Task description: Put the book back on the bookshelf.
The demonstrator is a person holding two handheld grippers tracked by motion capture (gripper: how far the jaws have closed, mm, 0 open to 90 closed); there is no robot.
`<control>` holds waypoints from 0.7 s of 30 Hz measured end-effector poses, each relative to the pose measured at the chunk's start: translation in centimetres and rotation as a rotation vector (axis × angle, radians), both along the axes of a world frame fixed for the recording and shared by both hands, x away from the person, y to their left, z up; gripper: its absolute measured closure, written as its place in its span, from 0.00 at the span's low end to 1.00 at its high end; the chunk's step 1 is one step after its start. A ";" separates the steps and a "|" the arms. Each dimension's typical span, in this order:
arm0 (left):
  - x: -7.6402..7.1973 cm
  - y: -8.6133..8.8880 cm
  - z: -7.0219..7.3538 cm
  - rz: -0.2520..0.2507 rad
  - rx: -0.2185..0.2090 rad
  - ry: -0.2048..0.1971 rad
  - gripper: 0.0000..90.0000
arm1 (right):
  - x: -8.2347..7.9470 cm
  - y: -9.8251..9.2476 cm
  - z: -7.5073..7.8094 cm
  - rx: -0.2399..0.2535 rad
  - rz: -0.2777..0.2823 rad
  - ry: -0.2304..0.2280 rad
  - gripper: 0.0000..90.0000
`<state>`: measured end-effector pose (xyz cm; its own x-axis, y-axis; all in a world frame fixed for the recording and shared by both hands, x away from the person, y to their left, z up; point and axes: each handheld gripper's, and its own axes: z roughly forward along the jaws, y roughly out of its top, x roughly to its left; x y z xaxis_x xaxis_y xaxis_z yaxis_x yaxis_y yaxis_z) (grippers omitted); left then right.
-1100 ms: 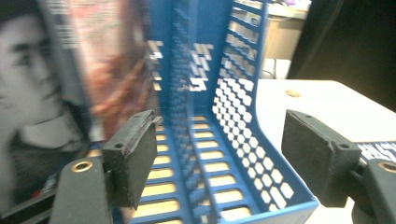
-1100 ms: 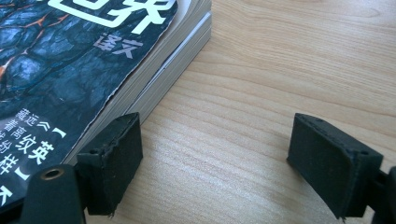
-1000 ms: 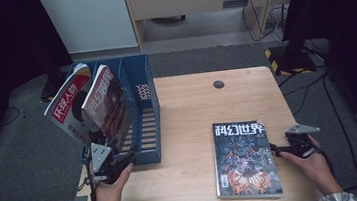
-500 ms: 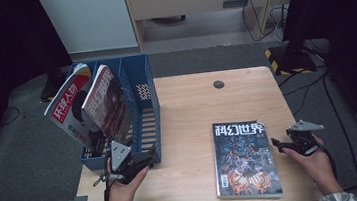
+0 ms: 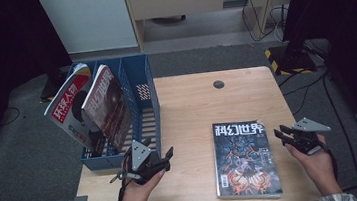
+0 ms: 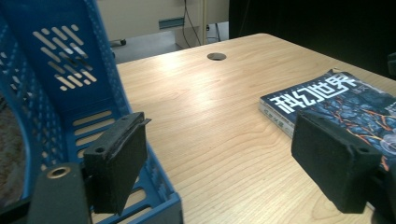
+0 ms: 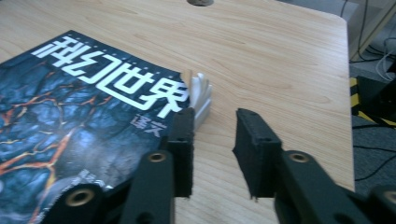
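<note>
A dark blue magazine [image 5: 245, 159] with white characters on its cover lies flat on the right half of the wooden table [image 5: 192, 104]. My right gripper [image 5: 279, 135] sits at its right edge. In the right gripper view the jaws [image 7: 212, 140] have just been closing and stand narrow; bare table shows between them, and the magazine [image 7: 84, 107] with fanned page corners lies by the left jaw. My left gripper [image 5: 166, 158] hovers at the front right corner of the blue file rack [image 5: 142, 109], open, its jaws [image 6: 224, 163] having just eased in slightly, nothing between them.
Two magazines, one with a red and white cover [image 5: 69, 109] and one brownish [image 5: 109, 103], lean in the rack's left slots. A round cable hole [image 5: 219, 83] sits at the table's far side. Cabinets and cables stand beyond the table; dark floor surrounds it.
My left hand has slid rightward from the rack's front left toward its front right corner. The right gripper's jaws have narrowed beside the magazine's edge and the hand has risen slightly.
</note>
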<state>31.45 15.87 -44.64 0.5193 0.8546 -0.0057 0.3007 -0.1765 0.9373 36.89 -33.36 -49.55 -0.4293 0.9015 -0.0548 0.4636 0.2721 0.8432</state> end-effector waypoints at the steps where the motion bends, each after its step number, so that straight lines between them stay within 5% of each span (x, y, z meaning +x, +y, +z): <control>1: 0.0 -0.2 0.0 -0.004 -0.008 0.002 0.21 | 0.0 0.1 0.1 0.003 0.007 0.000 0.79; 9: 0.4 -3.2 -0.3 -0.053 -0.023 0.022 0.23 | -0.2 0.7 0.3 0.041 0.028 0.000 0.79; 21: 1.8 -9.0 -2.1 -0.164 0.064 0.056 0.24 | 0.5 2.0 -0.5 0.115 0.055 0.050 0.56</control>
